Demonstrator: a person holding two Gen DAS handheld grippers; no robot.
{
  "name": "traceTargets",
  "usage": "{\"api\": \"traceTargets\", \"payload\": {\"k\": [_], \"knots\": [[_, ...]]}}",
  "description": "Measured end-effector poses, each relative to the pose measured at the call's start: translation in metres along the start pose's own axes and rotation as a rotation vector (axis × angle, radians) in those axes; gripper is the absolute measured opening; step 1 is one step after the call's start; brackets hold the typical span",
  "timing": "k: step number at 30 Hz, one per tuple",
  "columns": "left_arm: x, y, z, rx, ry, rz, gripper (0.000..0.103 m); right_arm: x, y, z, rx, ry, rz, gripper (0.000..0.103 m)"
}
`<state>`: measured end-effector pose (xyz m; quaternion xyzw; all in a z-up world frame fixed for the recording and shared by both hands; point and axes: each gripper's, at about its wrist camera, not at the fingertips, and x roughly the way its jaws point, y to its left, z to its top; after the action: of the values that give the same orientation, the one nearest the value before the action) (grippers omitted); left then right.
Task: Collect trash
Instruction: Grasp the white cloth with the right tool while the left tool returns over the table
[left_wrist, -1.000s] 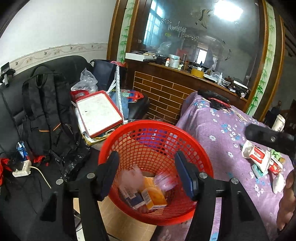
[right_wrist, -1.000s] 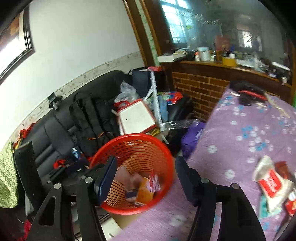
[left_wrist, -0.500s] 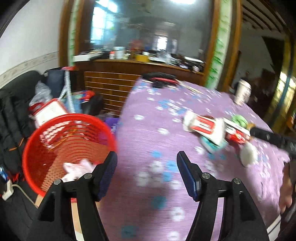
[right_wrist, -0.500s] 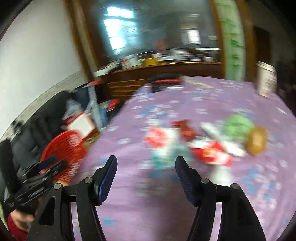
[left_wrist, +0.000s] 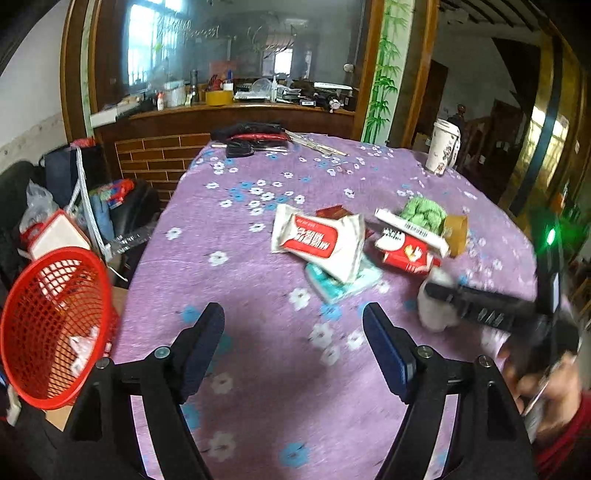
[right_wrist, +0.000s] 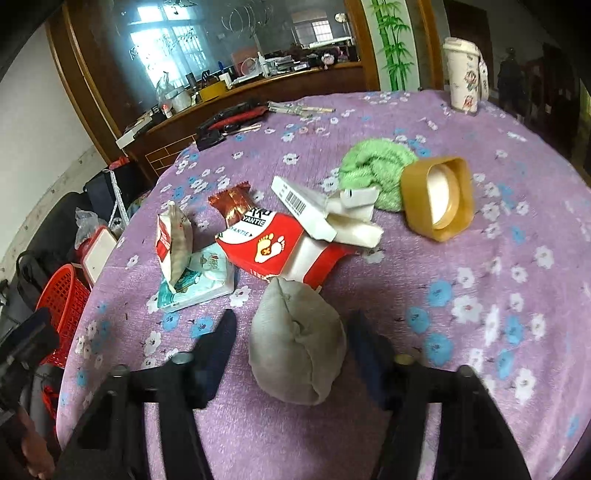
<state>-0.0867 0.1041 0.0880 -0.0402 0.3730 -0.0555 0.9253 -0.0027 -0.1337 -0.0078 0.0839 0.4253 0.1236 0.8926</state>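
A pile of trash lies mid-table: a red and white wrapper, a teal tissue pack, a red and white box, a white carton, a brown wrapper. A crumpled grey wad sits between the fingers of my right gripper, which is open around it. My left gripper is open and empty over the purple tablecloth, short of the pile. The red basket with some trash inside stands off the table's left edge.
A green cloth, a tan square lid and a paper cup lie further back on the table. Black items rest at the far edge. A cluttered sofa stands left, beyond the basket.
Both grippers have swung from over the red basket to the table. The right gripper has come down around the grey wad; the left now faces the trash pile.
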Motion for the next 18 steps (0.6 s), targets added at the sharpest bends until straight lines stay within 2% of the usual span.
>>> {"api": "traceTargets", "payload": {"k": [3,6,8,14,15,17,18], "knots": [[0.007,-0.008,0.013,-0.021,-0.007,0.013,0.077,-0.003,-0.007,-0.004,-0.002,-0.038,0.047,0.036],[0.021,-0.020,0.025,-0.040,-0.001,0.030,0.077,-0.012,-0.015,-0.008,-0.003,-0.115,0.106,0.034],[0.033,-0.031,0.034,-0.038,-0.009,0.082,0.077,-0.016,-0.026,-0.007,0.053,-0.154,0.192,0.034],[0.078,-0.068,0.049,-0.013,0.035,0.169,0.077,-0.033,-0.039,-0.007,0.102,-0.231,0.124,0.034],[0.084,-0.073,0.050,0.007,0.030,0.202,0.077,-0.035,-0.039,-0.006,0.104,-0.240,0.109,0.034],[0.100,-0.086,0.051,0.074,0.020,0.329,0.077,-0.038,-0.041,-0.007,0.114,-0.252,0.090,0.034],[0.105,-0.089,0.051,0.095,0.022,0.362,0.078,-0.038,-0.043,-0.006,0.119,-0.255,0.085,0.034]]}}
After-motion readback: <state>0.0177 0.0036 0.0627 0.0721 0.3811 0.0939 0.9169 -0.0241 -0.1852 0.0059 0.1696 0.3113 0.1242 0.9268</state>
